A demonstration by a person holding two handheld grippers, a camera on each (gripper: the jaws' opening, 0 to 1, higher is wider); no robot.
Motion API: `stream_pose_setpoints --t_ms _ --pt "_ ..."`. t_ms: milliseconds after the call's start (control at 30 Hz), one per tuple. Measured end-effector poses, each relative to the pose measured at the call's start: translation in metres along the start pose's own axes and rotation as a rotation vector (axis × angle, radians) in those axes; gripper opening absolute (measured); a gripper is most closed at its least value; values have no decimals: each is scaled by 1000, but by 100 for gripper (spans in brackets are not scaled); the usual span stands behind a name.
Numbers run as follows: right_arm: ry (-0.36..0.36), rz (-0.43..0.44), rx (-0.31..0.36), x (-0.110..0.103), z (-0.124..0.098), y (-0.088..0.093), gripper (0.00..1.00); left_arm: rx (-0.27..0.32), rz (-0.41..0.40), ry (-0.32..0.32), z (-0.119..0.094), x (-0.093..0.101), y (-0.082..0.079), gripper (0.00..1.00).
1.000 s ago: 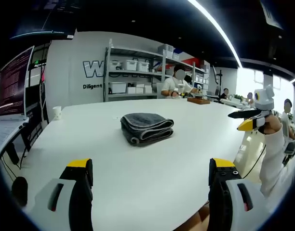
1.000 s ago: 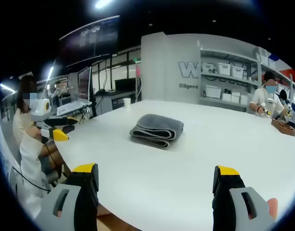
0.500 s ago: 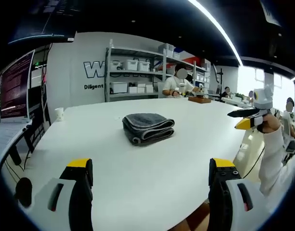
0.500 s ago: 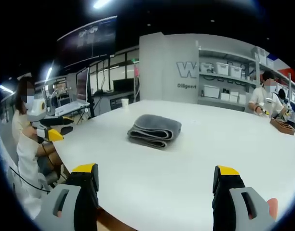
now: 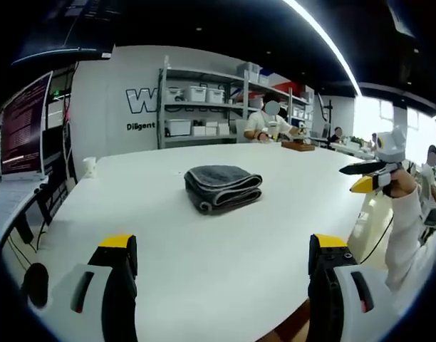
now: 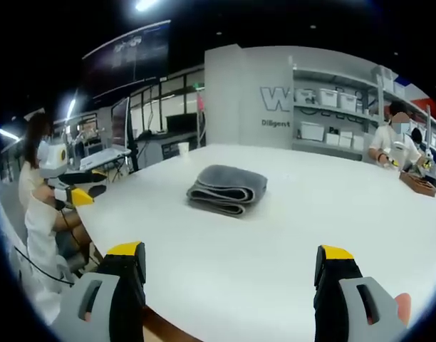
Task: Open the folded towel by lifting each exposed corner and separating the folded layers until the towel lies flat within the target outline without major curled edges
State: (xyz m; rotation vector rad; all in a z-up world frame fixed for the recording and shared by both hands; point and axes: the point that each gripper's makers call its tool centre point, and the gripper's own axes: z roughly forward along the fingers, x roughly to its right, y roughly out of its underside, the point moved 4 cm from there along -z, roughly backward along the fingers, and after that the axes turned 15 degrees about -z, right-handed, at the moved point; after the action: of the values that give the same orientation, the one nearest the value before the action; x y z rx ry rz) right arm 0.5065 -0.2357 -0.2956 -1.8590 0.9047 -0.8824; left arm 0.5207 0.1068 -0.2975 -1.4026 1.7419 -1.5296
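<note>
Well apart at the bottom of each view, both sets of jaws stand wide and hold nothing: left gripper, right gripper. Centre frame, the folded towel lies on the white table.

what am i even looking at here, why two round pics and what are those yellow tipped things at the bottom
A person holds a hand tool with two jaws in each hand, and a small camera rides on each tool. One round picture is the left gripper view, the other the right gripper view. The yellow-tipped parts are the jaws of the left gripper and the right gripper. Both sets stand wide apart and hold nothing. On the white table lies a folded grey towel, which nothing is touching. A paper cup stands near the table's far edge. Shelves with bins stand against the wall.
</note>
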Motion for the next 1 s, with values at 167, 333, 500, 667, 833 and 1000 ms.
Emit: stream_pose_setpoints --t_ms 167,333,500,667,833,1000 --pt "35 -14 9 7 2 -4 99 14 -2 11 1 -1 -8 99" --pt "56 -21 -29 23 19 4 99 -7 -1 41 1 1 -9 99" --pt "42 -45 -51 38 35 10 99 -4 5 49 1 1 -15 99" --pt "58 -154 -34 54 50 7 99 -5 -12 64 1 -1 -13 99" --pt "80 -334 -76 66 66 6 99 10 -27 69 0 -3 -15 99" --pt "128 -476 -107 80 81 1 99 6 -30 85 1 -2 -13 99"
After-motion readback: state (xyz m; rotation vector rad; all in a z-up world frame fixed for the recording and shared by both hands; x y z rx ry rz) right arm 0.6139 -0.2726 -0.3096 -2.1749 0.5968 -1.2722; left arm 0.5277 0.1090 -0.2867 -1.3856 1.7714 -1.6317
